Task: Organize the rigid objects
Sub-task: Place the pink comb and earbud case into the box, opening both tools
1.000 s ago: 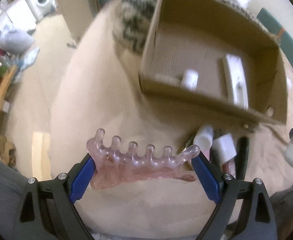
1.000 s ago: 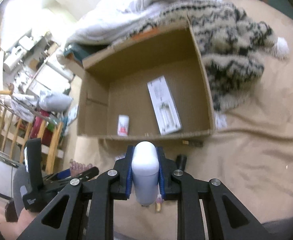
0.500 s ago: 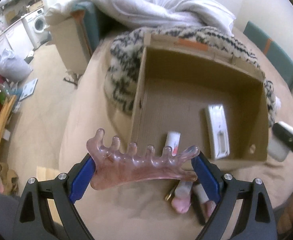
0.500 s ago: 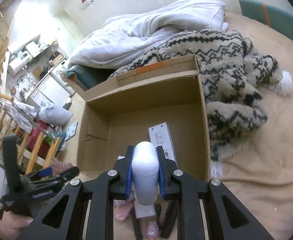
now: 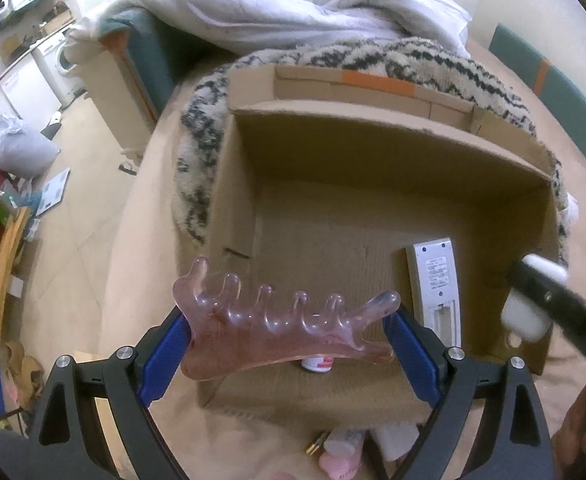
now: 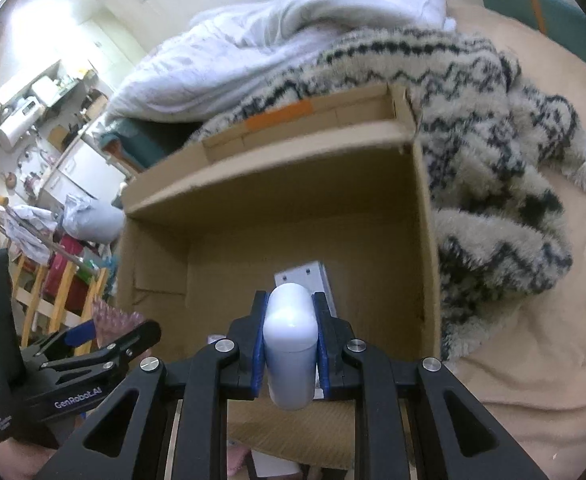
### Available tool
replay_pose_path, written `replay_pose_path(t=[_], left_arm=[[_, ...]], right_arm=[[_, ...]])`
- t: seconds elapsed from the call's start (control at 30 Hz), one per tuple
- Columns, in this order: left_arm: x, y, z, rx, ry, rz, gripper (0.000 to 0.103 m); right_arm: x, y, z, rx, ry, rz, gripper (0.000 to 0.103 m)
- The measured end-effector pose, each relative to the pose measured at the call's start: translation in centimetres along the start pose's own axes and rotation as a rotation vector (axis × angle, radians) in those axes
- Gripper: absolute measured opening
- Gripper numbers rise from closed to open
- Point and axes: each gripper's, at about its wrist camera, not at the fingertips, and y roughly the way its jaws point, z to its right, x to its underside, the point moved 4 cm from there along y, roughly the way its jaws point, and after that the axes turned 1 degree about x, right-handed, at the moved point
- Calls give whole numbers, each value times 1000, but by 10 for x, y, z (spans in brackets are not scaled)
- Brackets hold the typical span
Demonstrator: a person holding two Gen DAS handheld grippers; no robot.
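So this is on a bed (image 5: pixel 105 280) with a tan sheet, with a white duvet (image 5: pixel 293 4) and a fuzzy black-and-cream patterned blanket (image 6: pixel 493 140) piled behind an open cardboard box (image 5: pixel 373 148).

The left claw (image 5: pixel 289 328) has its blue pads spread wide, clamped on the two ends of a pink see-through comb-shaped thing (image 5: pixel 277 332), teeth pointing at 12 o'clock, hanging over the near edge of the box. The right claw (image 6: pixel 289 344) is squeezed narrow on a white bottle with a rounded cap (image 6: pixel 291 352), also held above the box's near side.

Inside the box, a white remote control (image 5: pixel 437 284) lies flat on the floor at about 3 o'clock from the comb, and a small white tube with red print (image 5: pixel 317 364) peeks out just under it at 6. A few small pink and white items (image 5: pixel 345 452) sit on the sheet outside the near wall, too blurry to make out.
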Motion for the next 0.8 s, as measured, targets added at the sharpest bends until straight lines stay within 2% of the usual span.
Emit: replay_pose_path(t=[0.1,0.17,0.37,0.47,0.6,0.8], left_arm=[[-3,5,5,-51,22,23,92],[-6,6,7,-56,20,27,92],[-12,0,20,-72,81,80,92],[-9,11,27,-45,77,33,92],[-5,30,30,-67,77,-15,92],[-1,42,25,-75,48,-39,92]], right_arm=[[8,14,4,10,21,-58,22],[11,19,5,16,27,-80,22],[10,20,11,33,61,-83,22],[12,21,14,39,74,-93,22],[12,22,13,47,65,-97,22],[9,22,12,44,65,-90,22]])
